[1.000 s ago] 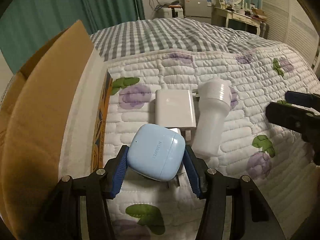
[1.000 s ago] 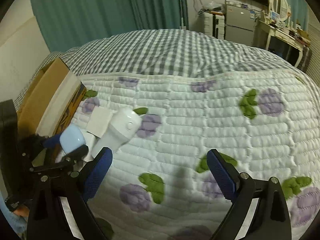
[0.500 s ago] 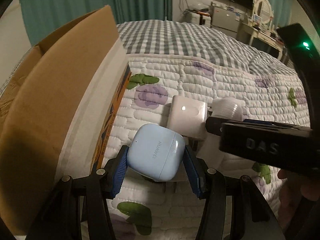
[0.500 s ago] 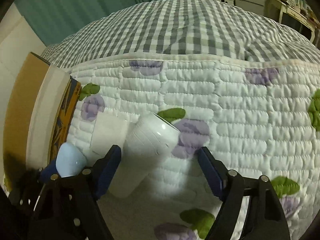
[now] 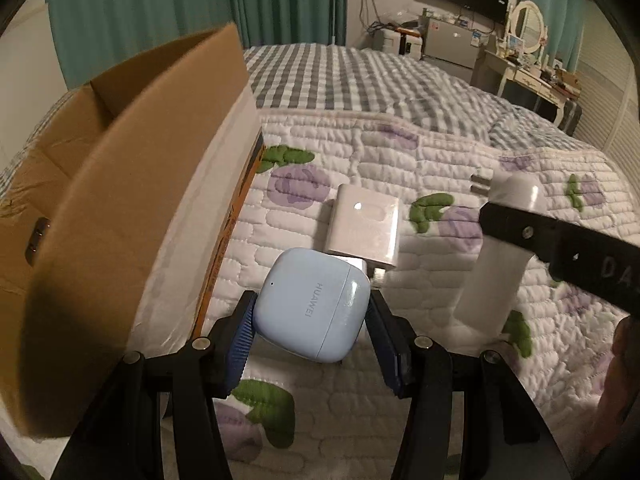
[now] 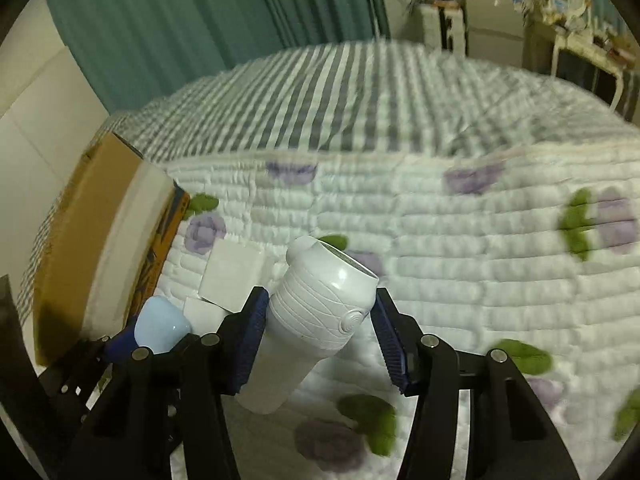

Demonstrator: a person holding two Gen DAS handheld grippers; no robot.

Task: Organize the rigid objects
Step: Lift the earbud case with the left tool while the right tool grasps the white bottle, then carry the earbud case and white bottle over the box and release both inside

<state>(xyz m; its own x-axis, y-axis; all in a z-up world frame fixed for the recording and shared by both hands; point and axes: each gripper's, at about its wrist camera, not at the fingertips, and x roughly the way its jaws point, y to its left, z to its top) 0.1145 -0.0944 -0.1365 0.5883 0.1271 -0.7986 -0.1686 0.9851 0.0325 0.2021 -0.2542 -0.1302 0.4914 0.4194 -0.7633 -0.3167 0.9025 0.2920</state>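
The left gripper (image 5: 310, 322) held the blue earbud case (image 5: 314, 306) tight, just above the quilt (image 5: 400, 152), next to the cardboard box (image 5: 132, 184). The right gripper (image 6: 316, 334) held the white shaver (image 6: 320, 312) w/ both pads on it. A white charger (image 5: 364, 226) lay between box & shaver.

Left edge of bed: cardboard box (image 5: 132, 208) stands tall, its flap walls off that side.
Beside box: white charger (image 5: 363, 227) lies flat, narrow quilt strip between.
Right of charger: white cylinder (image 6: 320, 312), right tool (image 6: 316, 328) around it.
Far side: checked bedding (image 5: 340, 76), open quilt.
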